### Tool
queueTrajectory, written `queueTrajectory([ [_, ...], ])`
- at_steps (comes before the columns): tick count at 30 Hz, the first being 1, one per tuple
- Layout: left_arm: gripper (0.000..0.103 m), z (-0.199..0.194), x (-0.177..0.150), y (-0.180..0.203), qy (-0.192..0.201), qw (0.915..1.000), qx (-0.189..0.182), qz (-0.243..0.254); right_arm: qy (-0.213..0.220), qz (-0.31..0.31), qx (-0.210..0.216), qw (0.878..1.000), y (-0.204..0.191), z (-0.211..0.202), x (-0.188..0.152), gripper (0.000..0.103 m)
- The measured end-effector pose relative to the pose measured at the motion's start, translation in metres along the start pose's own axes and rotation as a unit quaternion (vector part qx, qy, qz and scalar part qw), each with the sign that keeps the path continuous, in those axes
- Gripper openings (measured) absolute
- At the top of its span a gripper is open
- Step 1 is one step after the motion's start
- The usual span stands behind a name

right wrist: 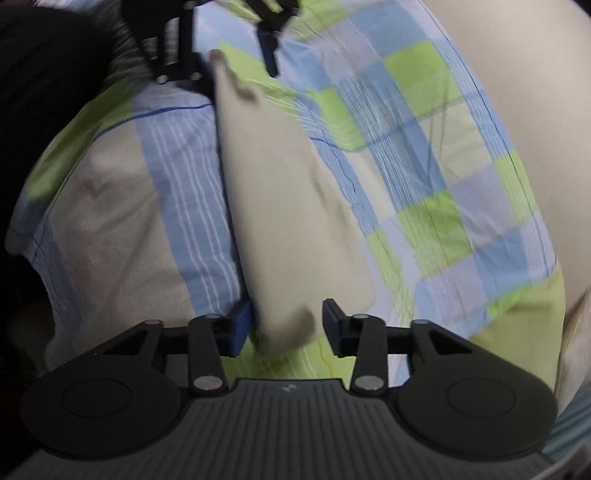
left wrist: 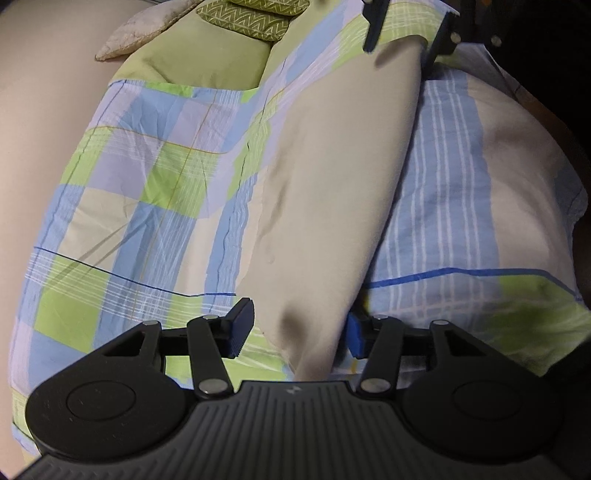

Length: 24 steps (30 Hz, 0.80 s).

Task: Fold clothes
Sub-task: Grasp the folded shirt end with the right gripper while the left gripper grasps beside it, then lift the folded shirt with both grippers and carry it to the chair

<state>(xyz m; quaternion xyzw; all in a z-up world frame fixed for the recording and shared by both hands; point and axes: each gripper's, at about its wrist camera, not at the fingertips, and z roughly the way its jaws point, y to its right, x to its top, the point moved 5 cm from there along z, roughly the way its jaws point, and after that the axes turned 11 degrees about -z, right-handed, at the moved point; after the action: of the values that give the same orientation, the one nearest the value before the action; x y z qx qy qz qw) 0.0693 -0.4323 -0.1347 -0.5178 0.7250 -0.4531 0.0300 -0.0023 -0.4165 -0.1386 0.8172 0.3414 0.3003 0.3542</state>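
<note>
1. A beige garment [left wrist: 332, 192] stretches in a long band between the two tongs, above a bed covered by a checked sheet [left wrist: 147, 177] of green, blue and white.
2. The left tongs [left wrist: 295, 328] have their jaws spread wide; the near end of the cloth lies between them, and whether either pad touches it cannot be told.
3. The right tongs [right wrist: 286, 325] are likewise spread apart, the blurred other end of the garment sitting between the blue pads [right wrist: 242, 325].
4. Two green patterned pillows [left wrist: 255, 18] lie at the far end of the bed.
</note>
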Motion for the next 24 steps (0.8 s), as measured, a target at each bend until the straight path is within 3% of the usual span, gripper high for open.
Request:
queueTrajectory([
  [7,0.048,0.002,0.0,-0.01,-0.017,0.9986,-0.033,-0.036,0.012,-0.023,0.0,1.0,-0.005,0.002,0.0,0.019],
  [14,0.045,0.005,-0.001,-0.013,-0.022,0.998,-0.046,-0.039,0.003,-0.031,0.003,1.0,-0.006,0.004,0.0,0.018],
  [20,0.031,0.008,-0.002,-0.011,-0.022,0.9978,-0.053,-0.032,-0.001,-0.034,0.006,0.999,-0.006,0.006,0.0,0.018],
  [24,0.005,0.008,-0.005,-0.005,-0.017,0.9977,-0.064,-0.016,-0.001,-0.033,0.013,0.999,-0.004,0.006,-0.001,0.011],
])
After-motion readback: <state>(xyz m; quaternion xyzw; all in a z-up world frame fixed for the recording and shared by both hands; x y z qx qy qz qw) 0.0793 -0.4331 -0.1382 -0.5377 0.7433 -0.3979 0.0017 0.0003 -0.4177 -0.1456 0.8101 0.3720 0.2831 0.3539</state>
